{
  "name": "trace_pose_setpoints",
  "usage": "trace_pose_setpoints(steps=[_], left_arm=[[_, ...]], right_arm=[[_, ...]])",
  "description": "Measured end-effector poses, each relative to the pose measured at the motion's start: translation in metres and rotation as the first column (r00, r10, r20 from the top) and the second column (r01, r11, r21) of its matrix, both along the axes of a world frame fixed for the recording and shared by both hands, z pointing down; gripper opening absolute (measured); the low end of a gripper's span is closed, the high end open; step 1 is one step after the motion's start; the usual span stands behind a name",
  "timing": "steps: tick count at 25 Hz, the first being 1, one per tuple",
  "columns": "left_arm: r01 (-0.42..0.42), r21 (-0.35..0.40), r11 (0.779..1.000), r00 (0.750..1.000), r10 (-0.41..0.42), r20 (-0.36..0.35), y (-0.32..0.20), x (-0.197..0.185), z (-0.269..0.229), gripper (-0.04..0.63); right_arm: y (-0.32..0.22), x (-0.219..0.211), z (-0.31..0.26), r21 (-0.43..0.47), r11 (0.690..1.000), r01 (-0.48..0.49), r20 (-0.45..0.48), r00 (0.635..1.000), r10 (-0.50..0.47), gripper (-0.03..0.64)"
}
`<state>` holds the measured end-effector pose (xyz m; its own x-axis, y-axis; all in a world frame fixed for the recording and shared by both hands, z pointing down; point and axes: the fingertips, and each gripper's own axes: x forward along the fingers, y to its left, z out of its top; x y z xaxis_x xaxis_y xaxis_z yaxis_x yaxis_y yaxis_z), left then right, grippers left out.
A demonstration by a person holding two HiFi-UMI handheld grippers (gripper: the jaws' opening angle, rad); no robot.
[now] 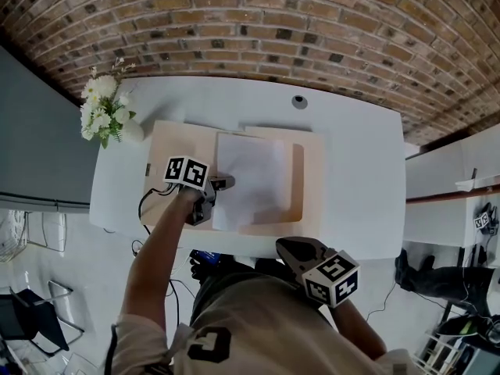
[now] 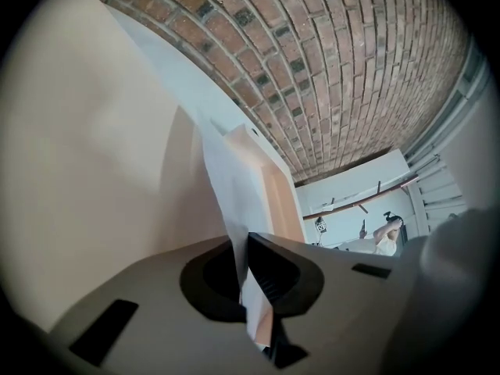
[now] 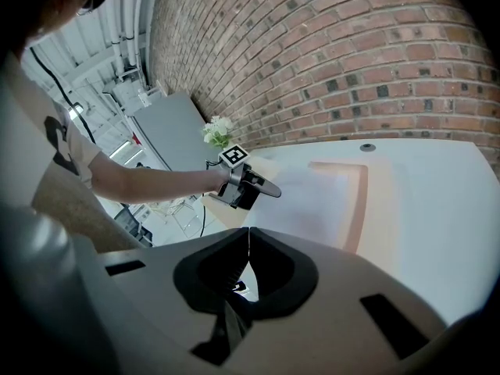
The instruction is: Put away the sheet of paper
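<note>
Only your left gripper view shows the grip itself: your left hand-held gripper (image 2: 245,250) is clamped on the edge of the sheet of paper (image 2: 228,180), which runs edge-on out of the jaws and away ahead of them. The head view shows what that one cannot, the whole sheet of paper (image 1: 255,180). It is plain white, slightly bowed, and lies over the beige board (image 1: 311,209) on the white surface (image 1: 361,170). The left hand-held gripper (image 1: 225,183) is at the sheet's left edge, and the flowers (image 1: 101,112) stand well off to that gripper's left.

Your right gripper view shows the right hand-held gripper (image 3: 248,239) with its jaws together and nothing between them. The sheet of paper (image 3: 312,201) is well ahead of it, and the left hand-held gripper (image 3: 262,186) is seen from the side. In the head view the right hand-held gripper (image 1: 283,247) hangs off the near edge of the surface, apart from the sheet.
</note>
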<state>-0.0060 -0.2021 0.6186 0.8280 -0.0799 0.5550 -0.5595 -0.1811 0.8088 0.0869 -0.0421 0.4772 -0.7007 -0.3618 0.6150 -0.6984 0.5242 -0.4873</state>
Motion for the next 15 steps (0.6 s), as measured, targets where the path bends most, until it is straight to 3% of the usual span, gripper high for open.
trace_pose_setpoints(steps=[15], left_arm=[[0.000,-0.014,1.000,1.000,0.000,-0.028,0.002,0.041,-0.003,0.014]], right_arm=[[0.006,0.029,0.017,-0.024,1.000,0.017,-0.001,1.000,-0.017,0.023]])
